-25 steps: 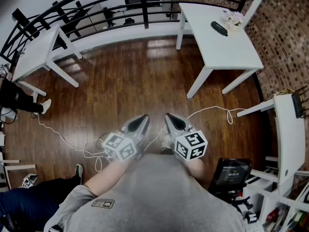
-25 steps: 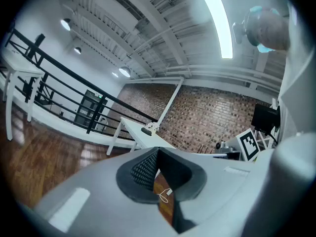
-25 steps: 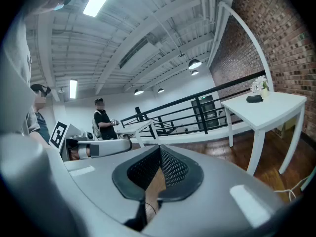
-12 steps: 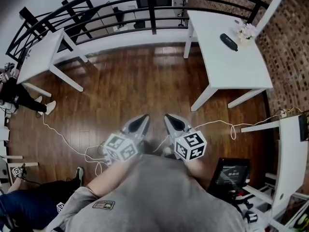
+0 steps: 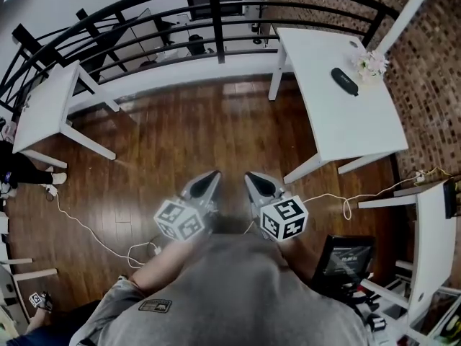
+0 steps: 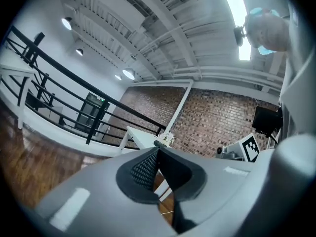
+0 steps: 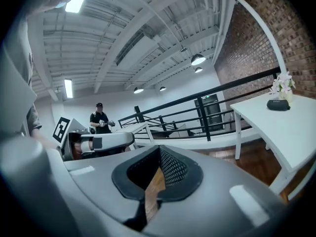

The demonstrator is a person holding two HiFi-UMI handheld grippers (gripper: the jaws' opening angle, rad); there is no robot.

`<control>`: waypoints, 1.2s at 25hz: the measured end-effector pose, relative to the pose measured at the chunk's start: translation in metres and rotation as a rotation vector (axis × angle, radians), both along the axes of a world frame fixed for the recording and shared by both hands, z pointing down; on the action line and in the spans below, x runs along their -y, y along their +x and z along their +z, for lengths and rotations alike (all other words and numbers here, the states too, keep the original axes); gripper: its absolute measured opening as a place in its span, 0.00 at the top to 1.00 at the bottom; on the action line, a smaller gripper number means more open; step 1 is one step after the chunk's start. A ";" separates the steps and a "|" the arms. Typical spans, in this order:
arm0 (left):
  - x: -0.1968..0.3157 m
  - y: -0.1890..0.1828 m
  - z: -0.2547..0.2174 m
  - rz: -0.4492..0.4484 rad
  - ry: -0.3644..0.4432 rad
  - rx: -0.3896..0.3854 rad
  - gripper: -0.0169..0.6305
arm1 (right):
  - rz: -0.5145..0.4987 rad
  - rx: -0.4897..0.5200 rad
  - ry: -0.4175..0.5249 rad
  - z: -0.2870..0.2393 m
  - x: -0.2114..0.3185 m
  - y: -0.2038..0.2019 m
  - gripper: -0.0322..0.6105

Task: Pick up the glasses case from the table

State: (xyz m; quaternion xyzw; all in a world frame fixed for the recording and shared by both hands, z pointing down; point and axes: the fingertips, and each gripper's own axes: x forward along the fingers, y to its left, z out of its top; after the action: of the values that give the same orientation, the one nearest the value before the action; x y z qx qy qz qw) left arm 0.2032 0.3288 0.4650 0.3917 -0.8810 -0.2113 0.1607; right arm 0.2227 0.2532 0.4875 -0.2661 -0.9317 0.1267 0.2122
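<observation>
Fingers (image 5: 208, 185) of your left gripper (image 5: 215, 176) and right gripper (image 5: 249, 176) are closed, empty; the glasses case (image 5: 344, 81) lies untouched on the far-right table (image 5: 349, 130).

I see a loft-style lab or studio, not a home. There is a bare brick wall (image 5: 432, 71), a black railing (image 5: 216, 6), a wooden floor (image 5: 194, 135), plain white tables (image 5: 346, 114), loose cables (image 5: 94, 233) trailing over the boards, and an exposed-beam ceiling (image 7: 148, 28) with hanging lamps.

left gripper (image 5: 210, 181): jaws together, empty | right gripper (image 5: 253, 182): seemingly together, empty
</observation>
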 end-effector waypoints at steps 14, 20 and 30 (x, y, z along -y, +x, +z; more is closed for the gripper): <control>-0.045 -0.185 -0.003 0.161 0.026 0.003 0.97 | 0.188 -0.013 0.037 -0.003 -0.042 -0.172 0.93; -0.018 -0.232 0.003 0.214 0.021 0.003 0.97 | 0.230 -0.008 0.034 0.001 -0.019 -0.215 0.93; 0.107 -0.318 -0.013 0.417 -0.045 0.064 0.97 | 0.400 0.034 0.002 -0.010 0.095 -0.286 0.94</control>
State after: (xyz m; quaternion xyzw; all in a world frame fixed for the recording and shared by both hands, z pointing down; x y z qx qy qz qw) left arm -0.1152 0.2216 0.4523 0.5684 -0.7899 -0.1414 0.1817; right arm -0.0632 0.1581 0.4771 -0.0774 -0.9696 0.1611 0.1672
